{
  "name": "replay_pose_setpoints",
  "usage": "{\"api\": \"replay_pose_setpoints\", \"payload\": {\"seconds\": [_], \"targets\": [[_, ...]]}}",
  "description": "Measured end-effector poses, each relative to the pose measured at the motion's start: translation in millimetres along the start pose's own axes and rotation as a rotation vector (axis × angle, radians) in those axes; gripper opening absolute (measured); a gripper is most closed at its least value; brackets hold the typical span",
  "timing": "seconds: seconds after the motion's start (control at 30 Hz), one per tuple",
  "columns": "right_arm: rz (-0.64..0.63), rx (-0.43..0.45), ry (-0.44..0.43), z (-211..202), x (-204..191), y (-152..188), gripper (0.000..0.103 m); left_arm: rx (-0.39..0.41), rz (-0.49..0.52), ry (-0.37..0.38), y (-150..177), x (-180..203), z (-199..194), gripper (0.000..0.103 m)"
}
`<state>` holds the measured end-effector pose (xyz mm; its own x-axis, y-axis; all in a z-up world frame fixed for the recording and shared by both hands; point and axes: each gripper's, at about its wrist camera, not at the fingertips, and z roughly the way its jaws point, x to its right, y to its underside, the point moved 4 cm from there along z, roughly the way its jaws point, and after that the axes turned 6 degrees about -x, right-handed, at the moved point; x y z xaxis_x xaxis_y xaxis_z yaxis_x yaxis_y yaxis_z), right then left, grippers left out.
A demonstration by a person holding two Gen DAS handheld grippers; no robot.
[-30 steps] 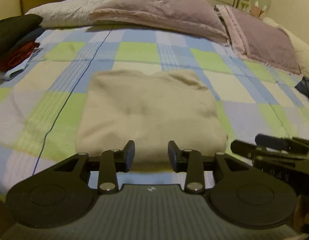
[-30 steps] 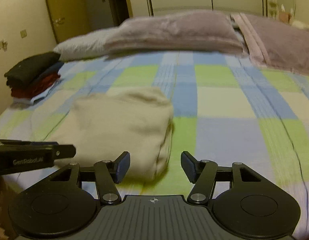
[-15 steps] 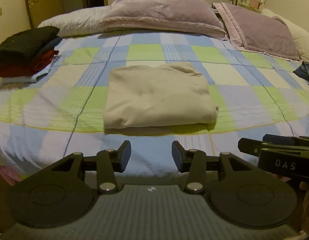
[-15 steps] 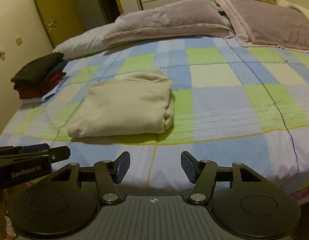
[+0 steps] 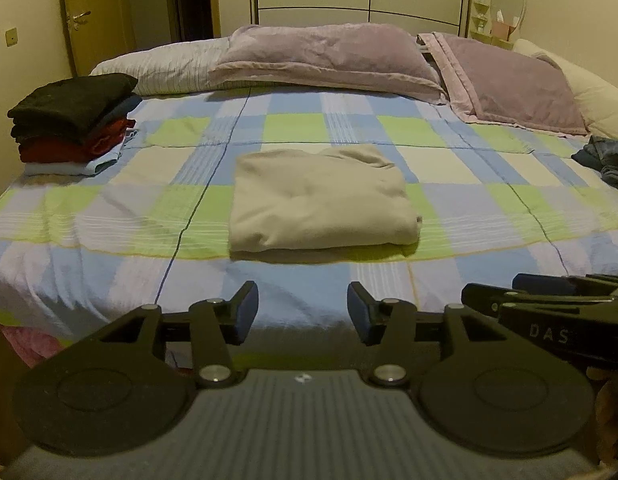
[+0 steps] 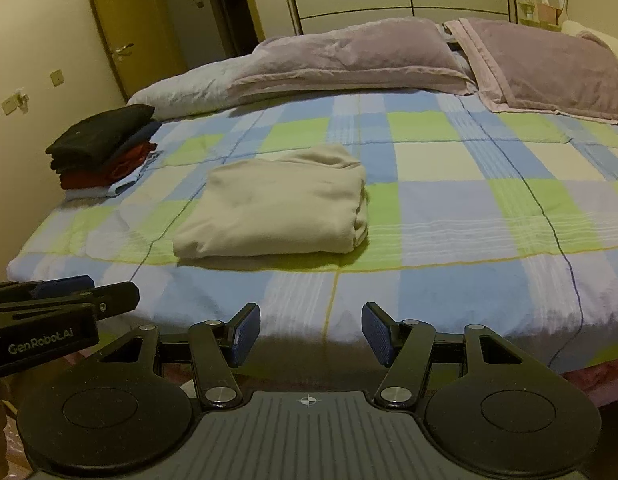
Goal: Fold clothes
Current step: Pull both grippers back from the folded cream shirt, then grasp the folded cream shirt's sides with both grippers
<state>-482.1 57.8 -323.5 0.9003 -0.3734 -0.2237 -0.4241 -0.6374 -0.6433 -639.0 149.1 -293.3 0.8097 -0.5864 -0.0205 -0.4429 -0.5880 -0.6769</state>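
At the left edge of the bed point(image 5: 109, 216), covered in a blue, green and white checked cotton spread, you have a stack of folded garments, black on top, then dark blue, red and pale blue point(image 5: 75, 120). Treat these as finished.

Near the middle of the bed, toward its near edge, the beige soft-knit garment point(image 5: 321, 200) lies folded into a flat rectangle, apart from both grippers. Judge its fold complete; moving it to the stack probably remains.

At the right edge, a crumpled dark blue garment point(image 5: 605, 158) appears unfolded, so work is likely left.

Your left gripper point(image 5: 303, 314) hangs off the near edge; its jaws are opening, about half spread, nothing between them. Your right gripper point(image 6: 311, 334) stands moderately wide, empty, touching nothing.
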Motion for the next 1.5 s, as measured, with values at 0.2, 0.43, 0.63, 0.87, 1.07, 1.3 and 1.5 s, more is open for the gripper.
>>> {"api": "replay_pose_setpoints", "payload": {"seconds": [0.2, 0.43, 0.63, 0.87, 1.07, 1.3, 1.5], "targets": [[-0.006, 0.003, -0.005, 3, -1, 1, 0.06, 0.019, -0.049, 0.057, -1, -14, 5, 0.049], [0.162, -0.072, -0.115, 43, 31, 4, 0.06, -0.031, -0.404, 0.307, 3, -94, 63, 0.052], [0.401, -0.085, -0.256, 80, 83, -9, 0.061, -0.079, -0.6, 0.421, -21, -148, 135, 0.056], [0.548, -0.048, -0.32, 115, 128, -51, 0.072, -0.121, -0.637, 0.488, -68, -178, 221, 0.059], [0.605, -0.042, -0.378, 151, 150, -76, 0.072, -0.217, -0.627, 0.543, -82, -182, 281, 0.059], [0.647, -0.067, -0.472, 184, 166, -93, 0.072, -0.255, -0.673, 0.723, -90, -172, 312, 0.058], [0.645, -0.11, -0.524, 207, 171, -104, 0.072, -0.299, -0.673, 0.766, -82, -181, 319, 0.035]]}}
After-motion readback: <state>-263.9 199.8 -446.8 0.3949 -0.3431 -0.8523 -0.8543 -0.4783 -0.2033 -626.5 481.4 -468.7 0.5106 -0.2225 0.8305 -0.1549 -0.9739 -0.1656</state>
